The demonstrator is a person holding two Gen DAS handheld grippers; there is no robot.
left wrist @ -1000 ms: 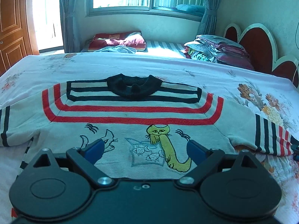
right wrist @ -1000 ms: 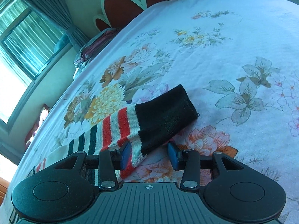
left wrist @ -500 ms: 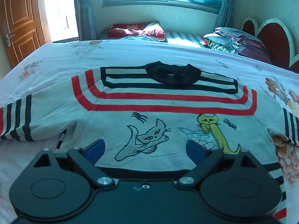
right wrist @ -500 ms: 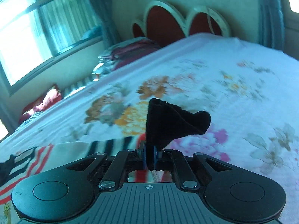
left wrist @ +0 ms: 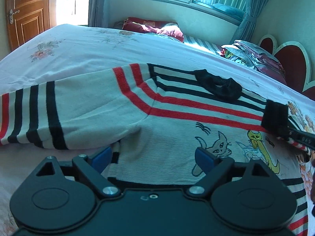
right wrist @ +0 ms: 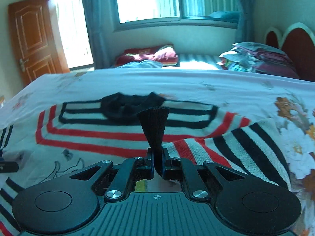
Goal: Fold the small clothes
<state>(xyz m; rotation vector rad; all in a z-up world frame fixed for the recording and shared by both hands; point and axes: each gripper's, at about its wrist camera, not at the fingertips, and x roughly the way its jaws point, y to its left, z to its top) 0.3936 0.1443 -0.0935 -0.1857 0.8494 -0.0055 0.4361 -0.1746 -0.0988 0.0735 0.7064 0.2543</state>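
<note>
Knitted white wool with red and black stripes: one sweater [left wrist: 167, 122] lies face up on the flowered bedsheet [left wrist: 78, 59], its black collar [left wrist: 218, 86] toward one o'clock in the left wrist view. Two cats are stitched on the chest, one grey, one yellow. One sleeve [left wrist: 39, 118] stretches flat toward nine o'clock. The left gripper [left wrist: 153, 157] hangs over the hem at six o'clock, its blue pads spread wide with nothing held between them. At three o'clock the other sleeve's black cuff [right wrist: 154, 125] is lifted over the chest, pinched tight in the closed right gripper [right wrist: 157, 165]. One stack of folded clothes [right wrist: 256, 57] sits by the headboard [right wrist: 295, 45].
</note>
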